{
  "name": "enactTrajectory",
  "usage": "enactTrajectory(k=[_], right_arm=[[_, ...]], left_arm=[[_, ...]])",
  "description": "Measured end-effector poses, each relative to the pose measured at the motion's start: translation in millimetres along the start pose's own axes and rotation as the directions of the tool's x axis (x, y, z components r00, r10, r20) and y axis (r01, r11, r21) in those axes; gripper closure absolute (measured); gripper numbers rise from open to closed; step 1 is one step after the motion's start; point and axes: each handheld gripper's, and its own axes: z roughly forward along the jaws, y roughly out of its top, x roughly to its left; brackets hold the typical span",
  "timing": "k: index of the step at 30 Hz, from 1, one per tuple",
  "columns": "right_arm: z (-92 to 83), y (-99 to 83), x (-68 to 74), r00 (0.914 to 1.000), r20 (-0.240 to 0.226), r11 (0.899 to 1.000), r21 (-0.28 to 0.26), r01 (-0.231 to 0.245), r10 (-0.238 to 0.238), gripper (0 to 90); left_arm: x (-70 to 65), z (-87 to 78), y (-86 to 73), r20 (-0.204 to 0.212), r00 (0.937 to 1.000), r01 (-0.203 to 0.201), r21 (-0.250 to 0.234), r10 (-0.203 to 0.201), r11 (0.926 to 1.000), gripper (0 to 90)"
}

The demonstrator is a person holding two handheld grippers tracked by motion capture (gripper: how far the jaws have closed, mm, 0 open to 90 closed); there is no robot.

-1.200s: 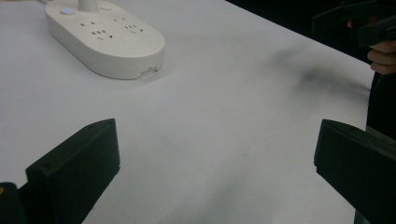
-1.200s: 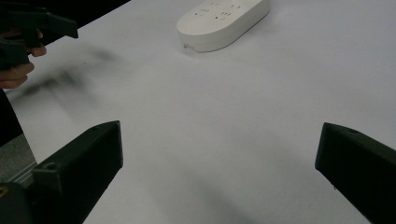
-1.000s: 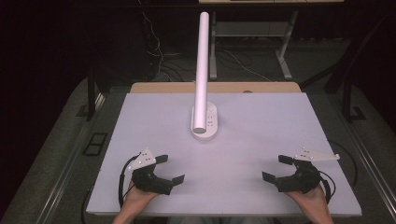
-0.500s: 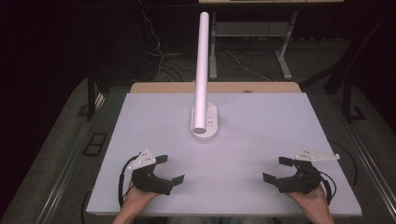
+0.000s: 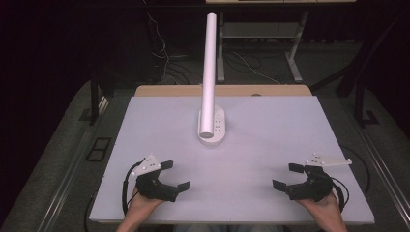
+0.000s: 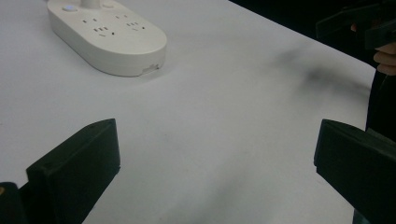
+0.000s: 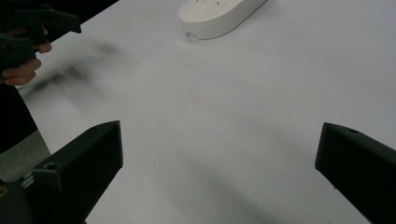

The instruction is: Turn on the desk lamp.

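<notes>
I have both grippers parked near the worktop's (image 5: 241,154) front edge, left gripper (image 5: 168,181) and right gripper (image 5: 290,180) each with jaws spread wide, holding nothing. The white power strip (image 5: 212,128) sits toward the back centre, untouched. Nothing looks started; everything remains, I judge.

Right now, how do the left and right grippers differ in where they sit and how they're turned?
The left gripper rests near the table's front left corner, jaws pointing right toward the middle; the right gripper rests near the front right corner, jaws pointing left. The left gripper's grey plate tilts up; the right gripper's lies flatter, sticking out rightward. Both are black, hand-held, wide open and holding nothing, with the socket base beyond them.
</notes>
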Motion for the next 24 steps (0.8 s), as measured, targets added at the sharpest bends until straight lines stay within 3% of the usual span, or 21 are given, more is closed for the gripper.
enactTrajectory(k=[15,24], right_arm=[[2.1,23.6,-3.3,0.9996,-0.025,1.0,0.019,0.015,-0.015,0.5],[7.4,41.4,-3.2,0.9982,-0.035,0.998,0.033,0.05,-0.049,0.5]], left_arm=[[0.3,-0.7,-0.6,-0.003,1.0,0.008,-0.002,-0.008,1.0,0.0],[0.3,-1.2,-0.7,-0.002,1.0,0.009,-0.006,-0.009,0.9999,0.0]])
